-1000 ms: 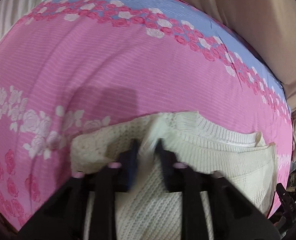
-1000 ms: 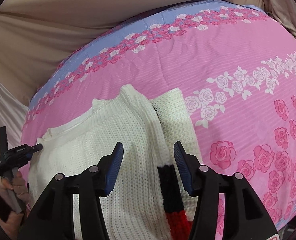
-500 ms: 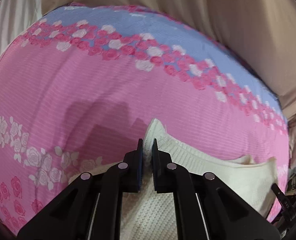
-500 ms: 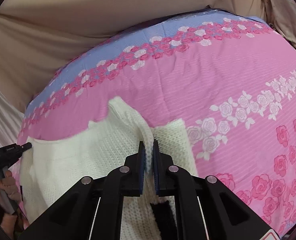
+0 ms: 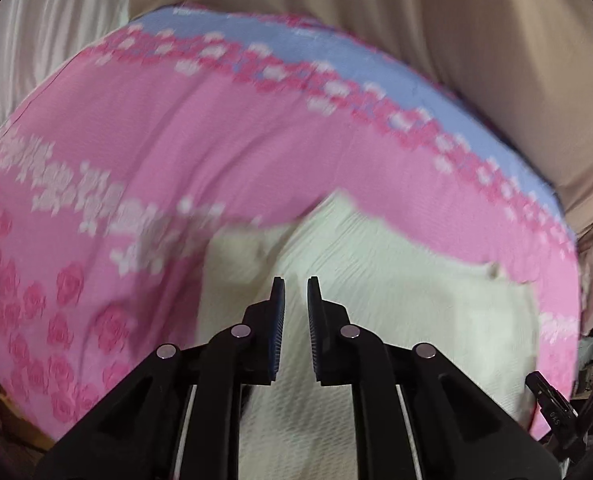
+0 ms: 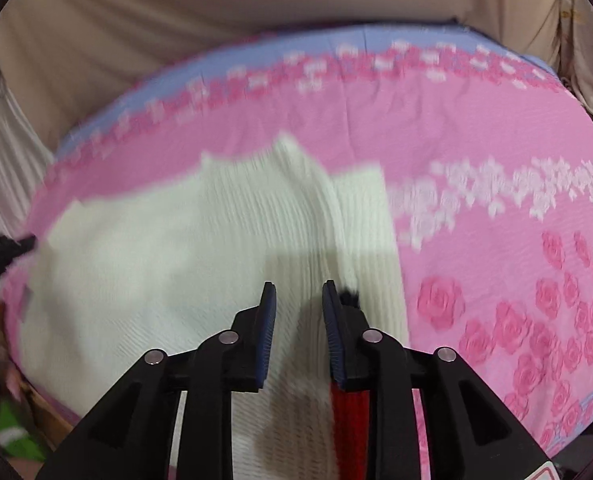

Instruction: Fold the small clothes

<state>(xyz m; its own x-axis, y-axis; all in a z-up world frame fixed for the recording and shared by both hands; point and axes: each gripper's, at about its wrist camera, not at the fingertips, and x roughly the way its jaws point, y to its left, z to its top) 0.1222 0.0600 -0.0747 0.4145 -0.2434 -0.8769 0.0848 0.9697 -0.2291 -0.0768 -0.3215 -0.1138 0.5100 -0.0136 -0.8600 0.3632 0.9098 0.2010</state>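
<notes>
A cream knit sweater [image 5: 396, 300] lies flat on the pink rose-print sheet [image 5: 176, 152]. In the right wrist view the sweater [image 6: 176, 264] spreads left, with a folded sleeve [image 6: 368, 232] on its right and a black and red stripe [image 6: 350, 400] near my finger. My left gripper [image 5: 295, 284] is slightly open and empty just above the knit. My right gripper [image 6: 295, 288] is open and empty above the sweater, near the sleeve fold. Both views are blurred by motion.
Beige drapes [image 5: 476, 40] hang behind the bed. The sheet [image 6: 476, 160] has a blue band [image 6: 336, 46] along its far edge. The other gripper's tip [image 6: 0, 246] shows at the left edge of the right wrist view. Dark gear [image 5: 556, 404] sits at the bed's right edge.
Both grippers were shut on a raised ridge of the sweater half a second ago. Both have opened and let go, and the knit now lies flat.
</notes>
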